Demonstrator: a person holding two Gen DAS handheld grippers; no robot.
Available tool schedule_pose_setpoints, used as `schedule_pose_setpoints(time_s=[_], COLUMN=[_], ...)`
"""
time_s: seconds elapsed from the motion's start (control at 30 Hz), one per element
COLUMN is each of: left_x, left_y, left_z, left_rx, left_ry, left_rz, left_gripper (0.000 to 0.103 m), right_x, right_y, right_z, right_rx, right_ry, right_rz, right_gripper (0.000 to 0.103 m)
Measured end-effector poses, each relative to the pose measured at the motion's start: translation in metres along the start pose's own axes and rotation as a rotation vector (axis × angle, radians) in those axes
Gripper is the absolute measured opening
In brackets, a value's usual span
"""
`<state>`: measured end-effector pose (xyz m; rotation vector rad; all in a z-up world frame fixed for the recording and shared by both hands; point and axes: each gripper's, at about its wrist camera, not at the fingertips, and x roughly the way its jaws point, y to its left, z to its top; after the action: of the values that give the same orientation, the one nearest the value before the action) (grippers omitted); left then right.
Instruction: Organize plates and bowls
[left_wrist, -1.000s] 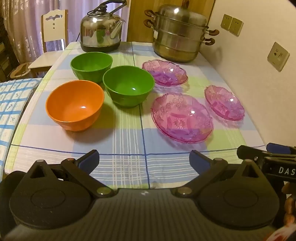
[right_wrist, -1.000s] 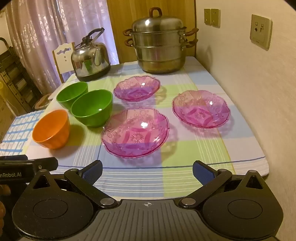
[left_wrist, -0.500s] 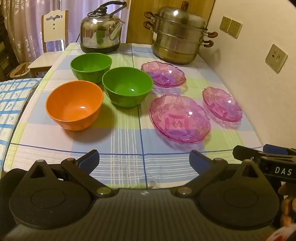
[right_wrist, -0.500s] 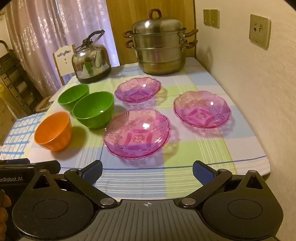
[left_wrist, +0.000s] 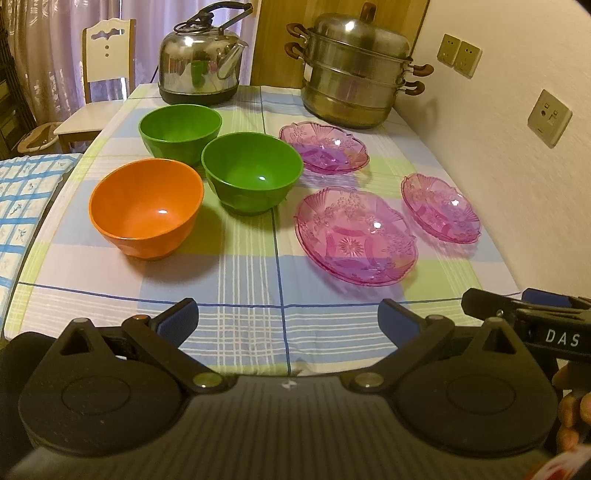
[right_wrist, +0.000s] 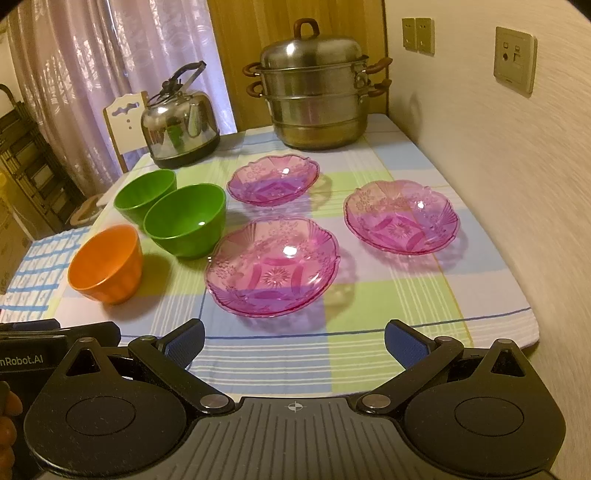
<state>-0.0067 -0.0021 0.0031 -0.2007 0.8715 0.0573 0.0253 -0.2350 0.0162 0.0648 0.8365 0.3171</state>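
The left tool (left_wrist: 288, 319) hangs over the near edge of the desk (left_wrist: 251, 306), wide open, with nothing in it. On the left sits an orange bowl (left_wrist: 146, 212). Just behind it stand two green bowls, the near green bowl (left_wrist: 253, 171) and the far green bowl (left_wrist: 180, 131). To the right lie three pink plates: the big pink plate (left_wrist: 356, 236), the back pink plate (left_wrist: 324, 147) and the right pink plate (left_wrist: 439, 206). The right tool (right_wrist: 294, 341) is wide open too and holds nothing.

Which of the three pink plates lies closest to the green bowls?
The largest pink plate, at the front: it nearly meets the nearer green bowl; the other two sit farther off.
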Motion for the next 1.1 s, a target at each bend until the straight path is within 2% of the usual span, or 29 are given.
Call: schedule_pose_setpoints(time_s=[1.1], left_x=[0.0029], left_y=[0.0004], left_z=[-0.0053], left_rx=[-0.015], left_ry=[0.004], left_rz=[-0.013], left_gripper=[0.103], right_x=[0.0034], right_y=[-0.0004], right_z=[-0.0031], right_rx=[0.016], right_ry=[0.005], right_rz=[0.001], right_gripper=[0.103])
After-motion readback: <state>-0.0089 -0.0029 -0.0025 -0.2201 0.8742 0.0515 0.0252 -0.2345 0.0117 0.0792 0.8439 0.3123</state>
